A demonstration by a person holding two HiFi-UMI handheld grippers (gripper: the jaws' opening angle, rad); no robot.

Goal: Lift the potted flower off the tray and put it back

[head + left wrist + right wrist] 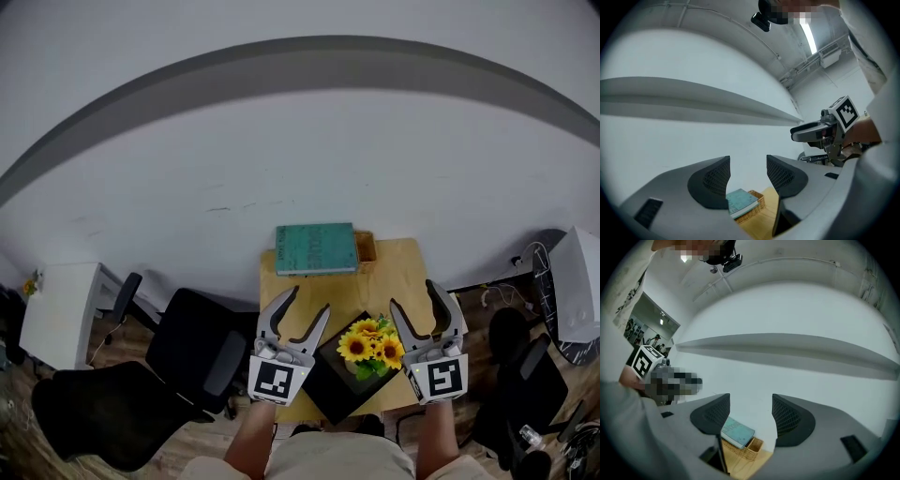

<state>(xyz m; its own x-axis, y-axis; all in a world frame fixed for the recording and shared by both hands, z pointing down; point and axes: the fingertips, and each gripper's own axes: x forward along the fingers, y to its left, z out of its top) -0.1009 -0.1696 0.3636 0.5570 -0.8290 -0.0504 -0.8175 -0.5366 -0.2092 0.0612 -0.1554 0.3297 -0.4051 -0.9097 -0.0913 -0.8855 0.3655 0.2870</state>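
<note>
The potted flower (pixel 370 347), a bunch of yellow sunflowers with green leaves, stands on a black tray (pixel 330 382) at the near end of a small wooden table (pixel 394 267). The blooms hide the pot. My left gripper (pixel 307 300) hovers open just left of the tray, with nothing between its jaws. On the flower's right my right gripper (pixel 412 294) is likewise open and empty. Both point level toward the far wall. In the left gripper view the left gripper (pixel 747 176) shows a clear gap, and so does the right gripper (pixel 751 416) in its own view.
A teal book (pixel 316 248) lies on a wicker basket (pixel 366 247) at the table's far end, close to the white wall. Black office chairs (pixel 187 352) stand left of the table, another chair (pixel 525 370) to the right. A white cabinet (pixel 56 309) is at far left.
</note>
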